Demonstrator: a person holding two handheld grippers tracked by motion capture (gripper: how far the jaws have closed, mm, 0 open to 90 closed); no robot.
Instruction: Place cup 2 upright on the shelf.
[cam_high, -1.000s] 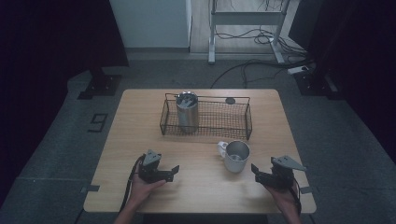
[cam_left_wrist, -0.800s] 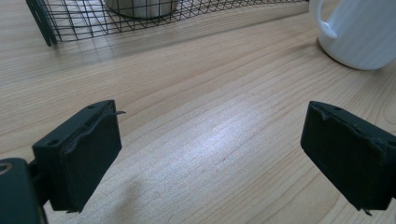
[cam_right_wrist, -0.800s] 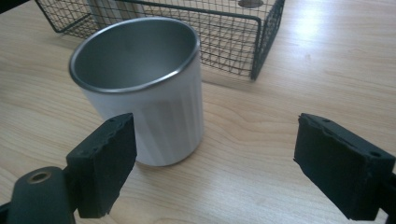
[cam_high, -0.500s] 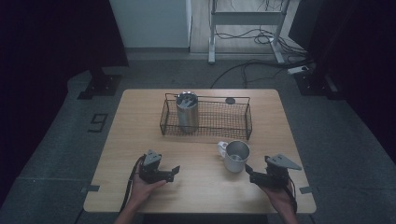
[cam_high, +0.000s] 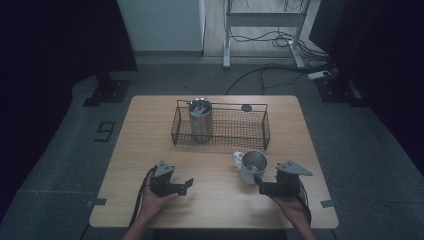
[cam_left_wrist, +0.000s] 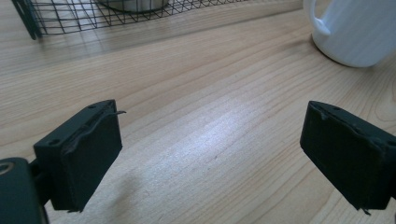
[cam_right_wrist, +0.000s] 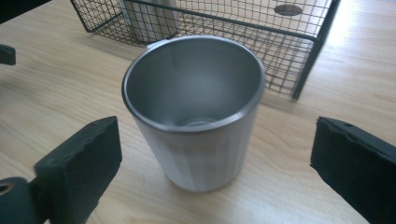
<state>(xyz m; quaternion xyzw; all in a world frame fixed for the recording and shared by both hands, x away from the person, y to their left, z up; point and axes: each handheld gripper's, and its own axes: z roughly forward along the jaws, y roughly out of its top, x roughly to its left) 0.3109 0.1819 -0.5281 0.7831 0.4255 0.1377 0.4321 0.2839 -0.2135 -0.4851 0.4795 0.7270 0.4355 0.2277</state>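
Mug (cam_high: 253, 166) stands upright and empty on the desk (cam_high: 150, 135), near the right part of the front edge, just in front of the basket (cam_high: 265, 131) and apart from it. Its handle points away from me, toward the left. My right tongs (cam_high: 264, 188) sit just beside it on the near side; in the right gripper view the jaws are spread wide with the mug (cam_right_wrist: 196, 112) between them, not touching its wall. So nothing is gripped: I judge the reach is nearly done, and the squeeze, the lift and the set-down are all left. One cup (cam_high: 201, 120) already stands in the basket's left end, so the mug may be meant for there. My left tongs (cam_high: 186, 186) rest low near the front edge, spread and empty.
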